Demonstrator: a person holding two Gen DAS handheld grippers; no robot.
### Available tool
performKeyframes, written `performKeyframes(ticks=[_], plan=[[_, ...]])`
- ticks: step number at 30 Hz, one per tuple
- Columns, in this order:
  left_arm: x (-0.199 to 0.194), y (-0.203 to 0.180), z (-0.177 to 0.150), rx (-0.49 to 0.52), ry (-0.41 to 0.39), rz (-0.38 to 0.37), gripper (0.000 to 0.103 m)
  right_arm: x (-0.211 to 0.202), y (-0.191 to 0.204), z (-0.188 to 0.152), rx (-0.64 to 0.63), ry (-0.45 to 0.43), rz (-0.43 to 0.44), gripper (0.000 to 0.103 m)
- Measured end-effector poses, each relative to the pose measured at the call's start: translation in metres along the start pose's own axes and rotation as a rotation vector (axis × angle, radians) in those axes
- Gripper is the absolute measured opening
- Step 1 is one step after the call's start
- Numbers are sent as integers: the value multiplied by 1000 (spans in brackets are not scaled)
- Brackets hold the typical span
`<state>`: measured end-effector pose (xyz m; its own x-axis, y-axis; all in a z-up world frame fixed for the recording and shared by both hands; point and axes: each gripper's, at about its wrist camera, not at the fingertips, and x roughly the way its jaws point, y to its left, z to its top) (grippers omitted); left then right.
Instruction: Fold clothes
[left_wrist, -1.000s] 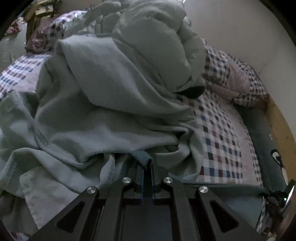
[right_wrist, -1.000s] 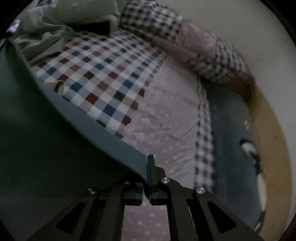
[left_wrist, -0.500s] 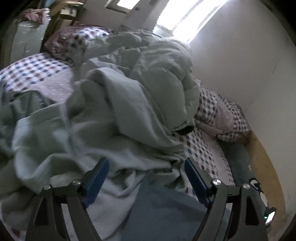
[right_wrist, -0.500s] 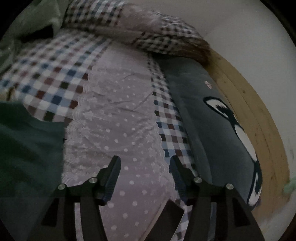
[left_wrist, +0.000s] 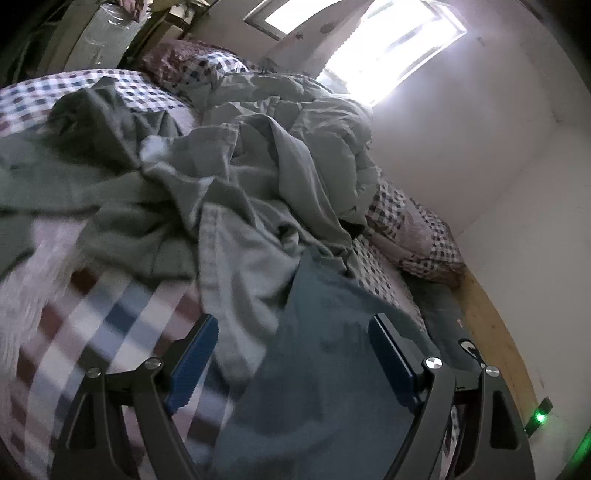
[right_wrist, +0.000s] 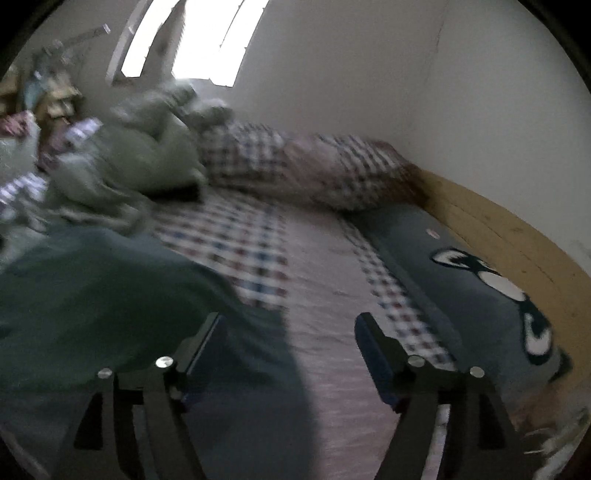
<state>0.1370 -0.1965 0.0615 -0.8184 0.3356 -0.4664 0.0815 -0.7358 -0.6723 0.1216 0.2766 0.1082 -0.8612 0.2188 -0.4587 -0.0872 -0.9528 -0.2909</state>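
Note:
A dark teal garment (left_wrist: 325, 373) lies flat on the checked bed sheet (left_wrist: 92, 325), right below my left gripper (left_wrist: 291, 328). That gripper is open and empty, its blue pads (left_wrist: 195, 354) spread wide above the cloth. The same garment shows in the right wrist view (right_wrist: 122, 295) at lower left. My right gripper (right_wrist: 290, 325) is open and empty, raised over the garment's right edge and the sheet (right_wrist: 325, 291). A heap of pale green clothes (left_wrist: 236, 177) lies behind the garment.
A crumpled pale green duvet (left_wrist: 325, 122) and checked pillows (left_wrist: 417, 236) sit at the bed's far end. A grey cartoon-print mat (right_wrist: 472, 280) and a wooden rail (right_wrist: 517, 243) run along the right side by the wall. A bright window (left_wrist: 388, 44) is behind.
Both grippers were shut on the teal garment a second ago. They opened, let it drop flat on the bed, and have lifted and tilted up.

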Motion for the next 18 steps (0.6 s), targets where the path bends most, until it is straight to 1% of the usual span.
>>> performKeyframes(ticks=[3,4,6,8,11,13,16,18], plan=[[-7,8,-21,-10,24,-13,87,-27,40,-8,26,-65,58,84],[-8,12,-27,-19,35,-17,87,-35,56,-12,23,-91,89,87],[-8,22,-40,-57,57,-13,87,-48,88,-22,12,-132,142,88],[-7,33,-53,-96,85,-28,87,-56,116,-32,6,-162,193,88],[-3,42,-68,-127,132,-44,87,-63,153,-49,-3,-178,271,89],[-1,48,-77,-156,160,-68,87,-66,175,-61,-38,-179,313,88],[1,50,-83,-147,157,-88,87,-69,206,-73,-125,-184,354,89],[1,51,-84,-143,150,-95,87,-74,228,-78,-174,-204,384,89]])
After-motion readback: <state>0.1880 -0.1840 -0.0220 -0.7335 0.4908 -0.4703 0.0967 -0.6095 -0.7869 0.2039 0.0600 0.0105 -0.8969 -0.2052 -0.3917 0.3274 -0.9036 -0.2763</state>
